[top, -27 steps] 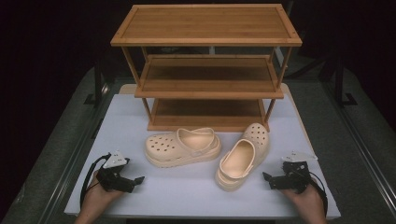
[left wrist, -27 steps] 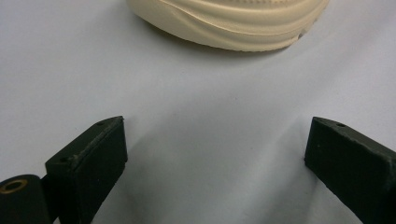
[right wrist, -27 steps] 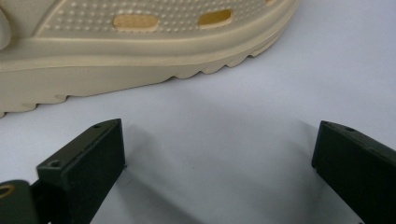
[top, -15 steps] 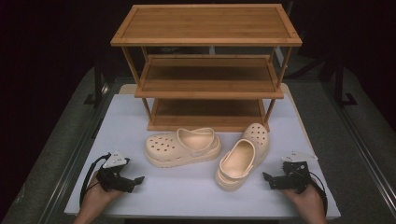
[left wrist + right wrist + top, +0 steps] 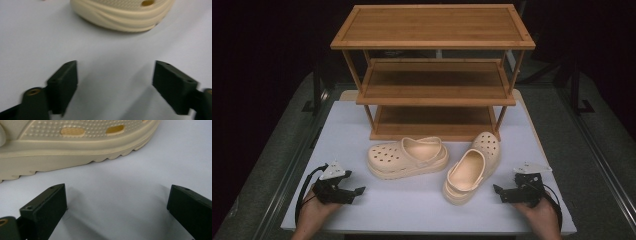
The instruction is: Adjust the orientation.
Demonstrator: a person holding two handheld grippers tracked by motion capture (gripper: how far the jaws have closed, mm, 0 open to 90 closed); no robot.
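2 beige clogs sit on the white desk (image 5: 422, 210) before a 3-tier wooden rack (image 5: 434, 75) in the high view: the left clog (image 5: 408, 157) lies sideways, the right clog (image 5: 472, 167) points away. the left gripper (image 5: 356, 191) and right gripper (image 5: 498, 191) rest near the front corners. in the left gripper view, jaws stand open, empty, the left clog (image 5: 120, 13) ahead. in the right gripper view, jaws gape wide, empty, near the right clog (image 5: 75, 147).
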